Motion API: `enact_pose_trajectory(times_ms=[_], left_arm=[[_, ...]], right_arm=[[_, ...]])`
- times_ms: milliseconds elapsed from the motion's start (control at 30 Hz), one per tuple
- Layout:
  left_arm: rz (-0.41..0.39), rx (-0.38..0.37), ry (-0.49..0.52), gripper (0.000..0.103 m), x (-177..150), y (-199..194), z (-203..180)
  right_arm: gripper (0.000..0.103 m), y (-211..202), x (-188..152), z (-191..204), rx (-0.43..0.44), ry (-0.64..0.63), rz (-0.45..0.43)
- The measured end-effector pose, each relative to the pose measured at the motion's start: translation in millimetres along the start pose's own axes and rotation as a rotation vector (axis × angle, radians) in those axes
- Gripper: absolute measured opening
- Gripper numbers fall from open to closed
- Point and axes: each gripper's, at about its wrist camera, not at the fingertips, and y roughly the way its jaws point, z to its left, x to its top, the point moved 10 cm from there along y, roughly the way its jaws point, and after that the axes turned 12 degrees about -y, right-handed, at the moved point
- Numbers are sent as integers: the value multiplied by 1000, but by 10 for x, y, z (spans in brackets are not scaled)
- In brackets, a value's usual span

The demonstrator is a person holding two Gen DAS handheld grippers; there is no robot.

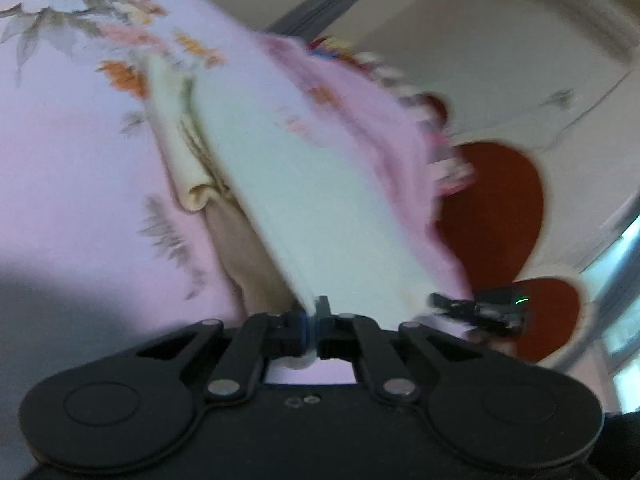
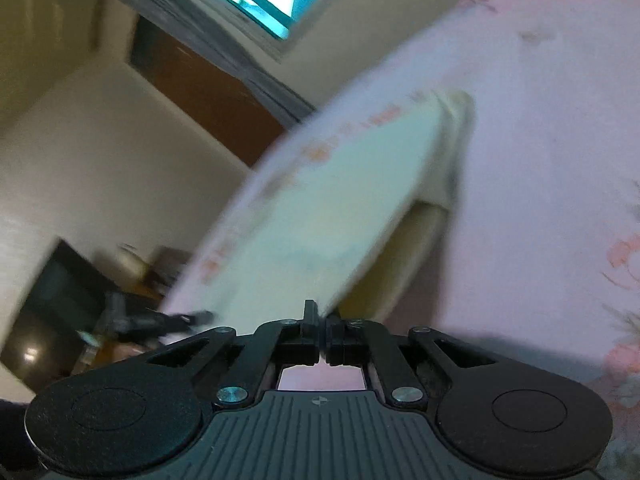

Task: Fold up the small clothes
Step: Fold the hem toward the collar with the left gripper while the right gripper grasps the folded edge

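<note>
Both tongs pinch one pale garment [image 1: 288,184] at its edge: left gripper [image 1: 312,320] and right gripper [image 2: 322,326] clamped tight, cloth stretched off the pink floral sheet [image 1: 72,152] (pics blurred, no containers visible).

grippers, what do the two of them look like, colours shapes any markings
Both are matte black. The left gripper has round side discs, crossed link bars with silver rivets and a smooth body. The right gripper shares that build, but its body has a grey ribbed cover with a small round target mark. No cables or sleeves show.
</note>
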Motion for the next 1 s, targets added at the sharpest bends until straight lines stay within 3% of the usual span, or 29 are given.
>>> enact_pose_trajectory(times_ms=[67, 133, 200, 300, 333, 367, 433, 467, 600, 633, 767, 800, 867, 1000], left_arm=[[-1, 59, 14, 2, 20, -58, 91], [30, 138, 11, 2, -25, -26, 292], [27, 149, 4, 3, -29, -12, 346], [8, 203, 53, 14, -40, -76, 287], [7, 214, 45, 20, -43, -145, 295], [-2, 230, 45, 20, -40, -233, 299], [-92, 315, 97, 22, 8, -487, 184], [-139, 327, 142, 22, 18, -518, 54], [-211, 327, 306, 34, -77, -25, -644], [-222, 356, 357, 42, -134, 169, -774], [-182, 508, 473, 45, -465, 890, -832], [-149, 570, 482, 46, -589, 1024, -689], [-187, 624, 524, 48, -694, 1071, -605], [-280, 627, 427, 47, -657, 963, -766]], right_arm=[[2, -75, 3, 56, -3, -16, 3], [2, -19, -134, -179, -80, 13, 63], [2, 39, -288, -402, -130, 56, 113], [3, -68, -238, -429, -172, 80, 43], [3, -161, -227, -472, -220, 80, 15], [3, -272, -225, -509, -277, 81, -8], [3, -408, -203, -398, -379, -18, -22], [3, -390, -176, -257, -388, -81, -34], [3, 141, -54, 282, -383, -207, -62], [3, 341, -60, 388, -392, -224, -47], [3, 963, -278, 538, -397, -278, 33], [2, 1041, -374, 471, -452, -317, 76], [2, 1040, -468, 392, -463, -316, 69], [3, 873, -359, 494, -506, -342, 31]])
